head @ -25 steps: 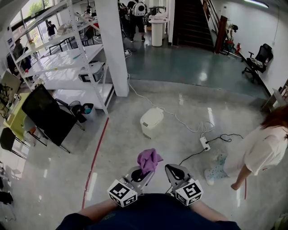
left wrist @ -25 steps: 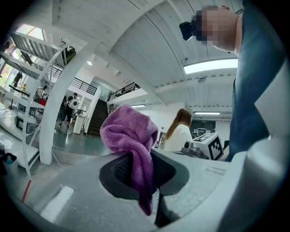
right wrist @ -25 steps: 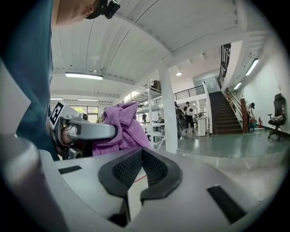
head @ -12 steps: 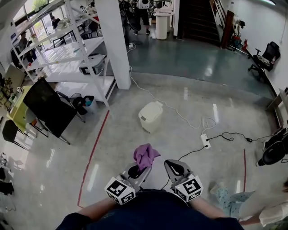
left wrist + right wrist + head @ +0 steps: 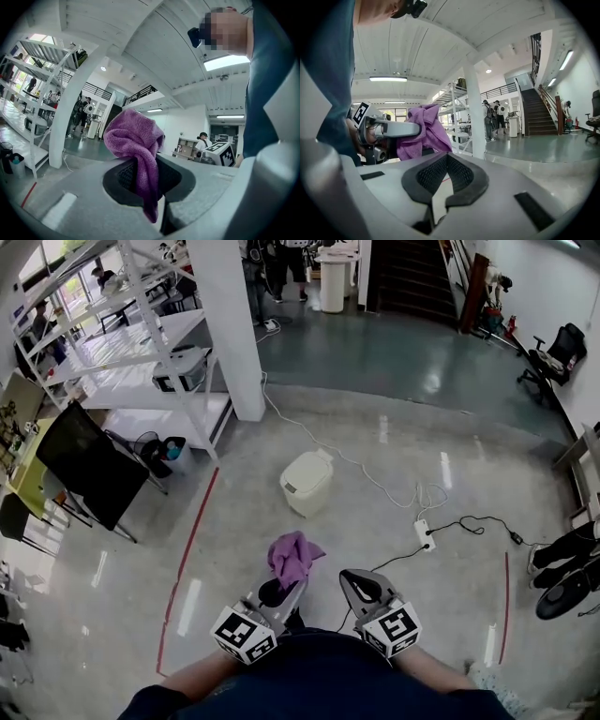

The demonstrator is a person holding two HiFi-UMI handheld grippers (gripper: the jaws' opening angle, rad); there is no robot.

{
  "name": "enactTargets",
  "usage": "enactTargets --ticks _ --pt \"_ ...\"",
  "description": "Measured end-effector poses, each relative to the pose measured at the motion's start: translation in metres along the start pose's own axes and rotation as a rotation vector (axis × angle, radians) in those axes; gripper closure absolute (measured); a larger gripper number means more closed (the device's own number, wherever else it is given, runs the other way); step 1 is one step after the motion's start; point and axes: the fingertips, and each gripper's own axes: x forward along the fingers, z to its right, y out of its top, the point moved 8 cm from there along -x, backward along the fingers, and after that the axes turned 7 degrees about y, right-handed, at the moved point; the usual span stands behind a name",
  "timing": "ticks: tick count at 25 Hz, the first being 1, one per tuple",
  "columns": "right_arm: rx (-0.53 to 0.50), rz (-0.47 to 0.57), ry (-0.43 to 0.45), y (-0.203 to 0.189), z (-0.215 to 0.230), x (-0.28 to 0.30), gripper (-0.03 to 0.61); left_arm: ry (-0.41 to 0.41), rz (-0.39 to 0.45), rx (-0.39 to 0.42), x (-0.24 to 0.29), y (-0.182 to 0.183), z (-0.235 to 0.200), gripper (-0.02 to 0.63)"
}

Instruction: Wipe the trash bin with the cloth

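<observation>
Trash bin point(image 5: 305, 482): cream, lid down, standing on the grey floor ahead of both grippers and well apart from them.
Cloth point(image 5: 292, 557): purple and bunched, sticking up out of the left gripper, on the person's side of the bin (not touching it).
Left gripper point(image 5: 279, 592): jaws clenched on the cloth, a tail of which hangs down between the pads.
Right gripper point(image 5: 360, 583): jaws pressed together with nothing in them, about as far from the bin as the left gripper.
Power strip point(image 5: 421, 535): white, on the floor right of the bin.
Pillar point(image 5: 234, 324): white, beyond the bin to its left.
</observation>
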Motion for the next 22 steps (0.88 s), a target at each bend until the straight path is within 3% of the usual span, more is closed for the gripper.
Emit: enactTargets --ticks 10,18,22 --pt "0.018 -0.055 -0.081 0.022 0.091 0.113 0.568 -0.074 -0.011 -0.016 0.103 0.029 -0.137 0.56" --pt "0.075 -0.06 -0.198 0.054 0.158 0.204 0.568 -0.142 -0.035 -0.023 0.172 0.065 -0.25 0.56" --pt "0.073 -0.061 -0.211 0.068 0.181 0.24 0.568 -0.132 -0.046 -0.036 0.196 0.073 -0.291 0.56"
